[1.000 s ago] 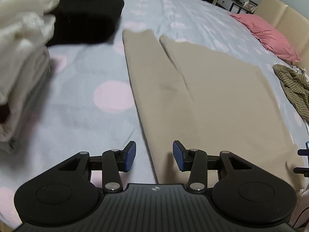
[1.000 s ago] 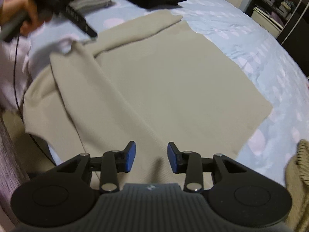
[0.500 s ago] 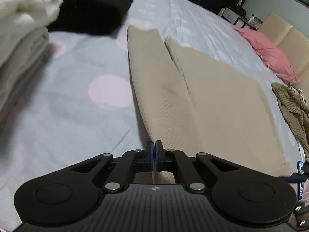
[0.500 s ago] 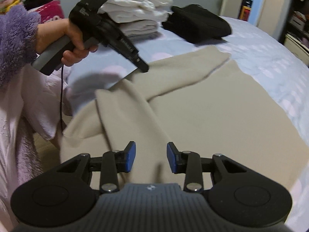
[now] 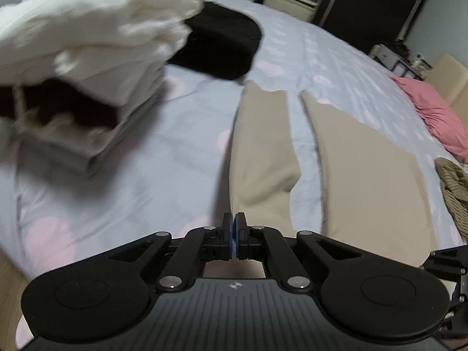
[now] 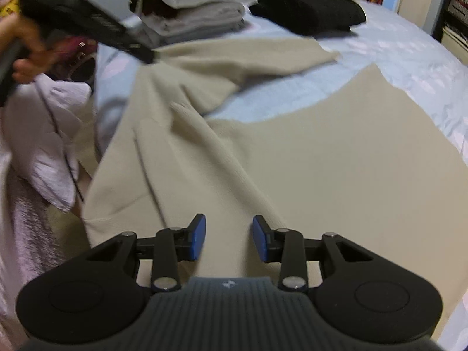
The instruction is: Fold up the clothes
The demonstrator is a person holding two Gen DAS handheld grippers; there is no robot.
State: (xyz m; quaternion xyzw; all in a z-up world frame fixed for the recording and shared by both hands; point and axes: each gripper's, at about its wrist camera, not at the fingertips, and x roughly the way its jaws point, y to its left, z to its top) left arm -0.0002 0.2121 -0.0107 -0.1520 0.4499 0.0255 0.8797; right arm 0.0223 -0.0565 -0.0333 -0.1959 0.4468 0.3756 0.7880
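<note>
A beige long-sleeved garment (image 5: 365,175) lies spread on the bed. My left gripper (image 5: 234,234) is shut on the near edge of its sleeve (image 5: 263,146), which rises taut toward the pads. The right wrist view shows that same gripper (image 6: 146,55) at the upper left, pulling the sleeve (image 6: 248,58) away from the garment's body (image 6: 321,161), with a strip of sheet showing between them. My right gripper (image 6: 229,239) hovers open just above the near part of the garment, with nothing pinched between its blue pads.
A stack of folded white clothes (image 5: 87,44) and a folded black garment (image 5: 222,49) sit at the far left of the pale blue dotted sheet (image 5: 146,175). A pink pillow (image 5: 433,117) and an olive striped garment (image 5: 453,187) lie right. The person's hand (image 6: 26,46) and lilac clothing (image 6: 38,134) are left.
My left gripper went from open to shut on the sleeve edge and pulled it up and away from the garment's body. My right gripper moved closer over the garment, still open.
</note>
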